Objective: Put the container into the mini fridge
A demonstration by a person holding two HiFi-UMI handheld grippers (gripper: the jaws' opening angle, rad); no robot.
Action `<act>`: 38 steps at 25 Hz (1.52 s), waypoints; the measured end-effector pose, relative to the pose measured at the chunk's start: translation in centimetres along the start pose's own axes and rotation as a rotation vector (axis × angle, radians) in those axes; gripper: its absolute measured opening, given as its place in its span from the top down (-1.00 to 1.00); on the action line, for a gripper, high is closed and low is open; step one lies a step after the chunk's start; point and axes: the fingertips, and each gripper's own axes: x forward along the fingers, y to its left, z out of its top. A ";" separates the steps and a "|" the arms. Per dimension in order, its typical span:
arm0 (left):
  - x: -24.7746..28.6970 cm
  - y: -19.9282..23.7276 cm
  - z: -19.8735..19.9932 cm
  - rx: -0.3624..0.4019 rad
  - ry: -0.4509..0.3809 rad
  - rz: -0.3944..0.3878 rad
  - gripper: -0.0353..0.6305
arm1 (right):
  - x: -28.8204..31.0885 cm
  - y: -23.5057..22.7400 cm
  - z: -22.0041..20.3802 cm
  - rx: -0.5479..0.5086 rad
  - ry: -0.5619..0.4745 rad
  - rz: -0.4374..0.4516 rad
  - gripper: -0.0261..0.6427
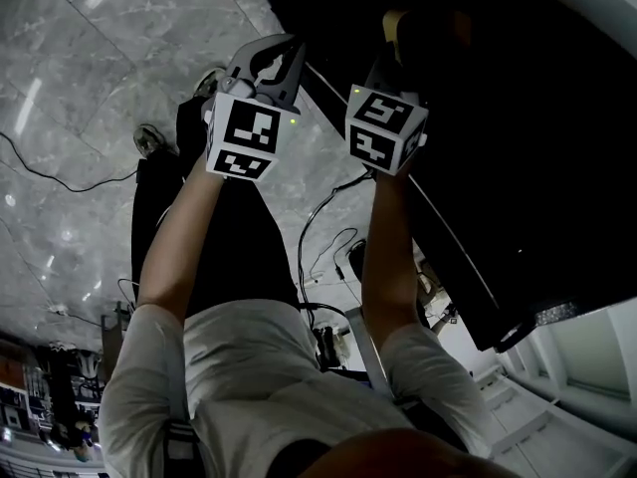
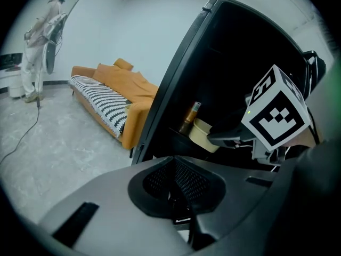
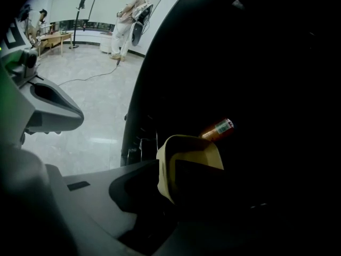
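Container (image 3: 184, 153), pale yellow and open-topped, already past the door line and inside the dark mini fridge (image 3: 256, 63), just beside a brown bottle (image 3: 217, 128). Pinched by one wall between the jaws of the right gripper (image 2: 219, 138), so not yet let go. Too dark in there to tell whether resting on a shelf or hanging just above one. Left gripper (image 2: 173, 183) outside the fridge, near the edge of the open door (image 2: 171, 89), jaws pressed together on nothing, doing no work. Carrying and reaching-in judged done. Left to do, by the look of it: settling the container flat beside the bottle, spreading the right jaws, drawing back without nudging the bottle, then perhaps shutting the door.
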 end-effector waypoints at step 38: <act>-37.1 -11.6 21.0 0.295 -0.311 0.176 0.86 | -45.2 0.9 9.9 0.686 -0.848 -0.012 0.81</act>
